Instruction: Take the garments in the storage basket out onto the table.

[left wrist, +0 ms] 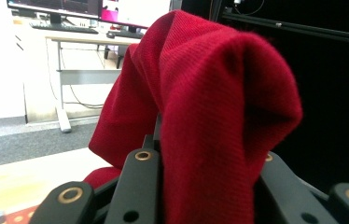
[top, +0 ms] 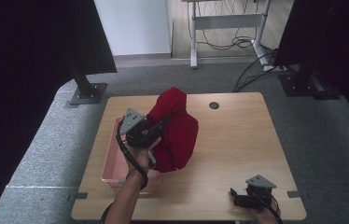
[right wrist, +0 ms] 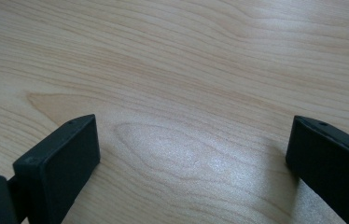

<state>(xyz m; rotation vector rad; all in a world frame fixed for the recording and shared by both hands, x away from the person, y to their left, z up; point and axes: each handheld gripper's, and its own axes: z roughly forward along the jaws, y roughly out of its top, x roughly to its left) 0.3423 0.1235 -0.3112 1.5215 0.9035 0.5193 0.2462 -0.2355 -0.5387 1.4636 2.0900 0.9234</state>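
Left gripper (top: 156, 128) clamping red cloth (top: 177, 130)

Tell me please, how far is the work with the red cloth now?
Done: the left gripper has the red cloth clamped and lifted beside the pink basket. In hand: the cloth hangs from its jaws, its lower folds near the table. Left: setting it down. The right gripper rests open, unused.

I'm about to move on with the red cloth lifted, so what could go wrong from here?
1. The left gripper pinches only a fold of the red cloth; the hanging bulk could slip free.
2. The cloth's lower end drapes beside the pink basket and may snag its rim.
3. The right gripper rests open near the table edge, too far away to help catch it.
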